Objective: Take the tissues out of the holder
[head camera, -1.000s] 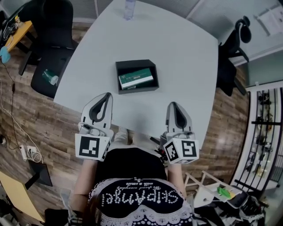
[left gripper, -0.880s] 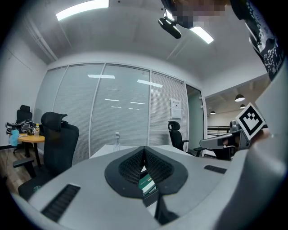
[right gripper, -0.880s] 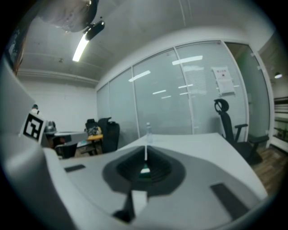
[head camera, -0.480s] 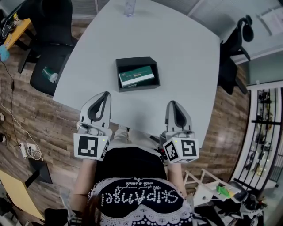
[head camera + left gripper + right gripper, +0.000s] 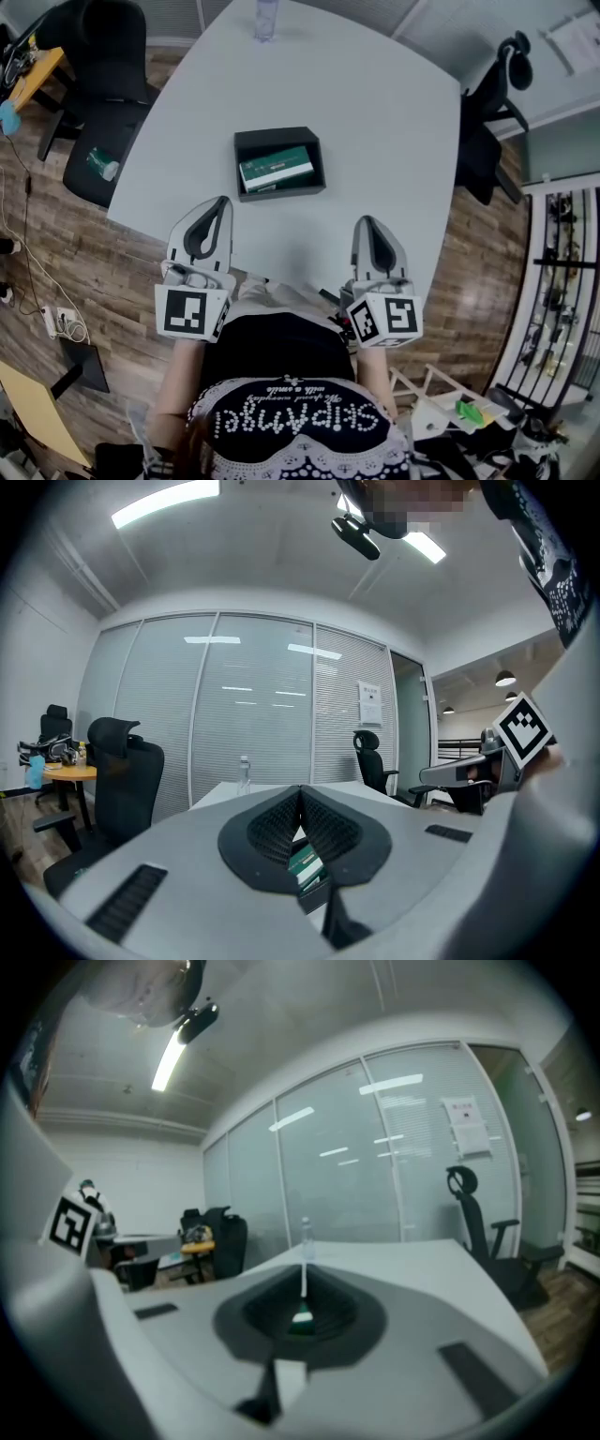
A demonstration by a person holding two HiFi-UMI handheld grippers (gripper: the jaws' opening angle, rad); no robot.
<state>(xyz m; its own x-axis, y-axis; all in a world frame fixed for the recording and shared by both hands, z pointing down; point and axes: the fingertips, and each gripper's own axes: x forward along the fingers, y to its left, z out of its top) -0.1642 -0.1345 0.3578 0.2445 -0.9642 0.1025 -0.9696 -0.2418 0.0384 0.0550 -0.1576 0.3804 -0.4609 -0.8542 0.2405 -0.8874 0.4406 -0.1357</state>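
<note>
Currently, we are holding the left gripper [image 5: 222,202] and the right gripper [image 5: 367,222] above the near edge of the white table [image 5: 375,112], both with jaws pressed together and gripping nothing. The green tissue pack [image 5: 277,167] is lying inside the black holder [image 5: 246,141] on the table, ahead of both grippers and apart from them.

Person's left hand-held gripper [image 5: 221,201] and right hand-held gripper [image 5: 365,222] side by side, well apart, both pointing forward. Both jaw pairs closed, nothing between them.
</note>
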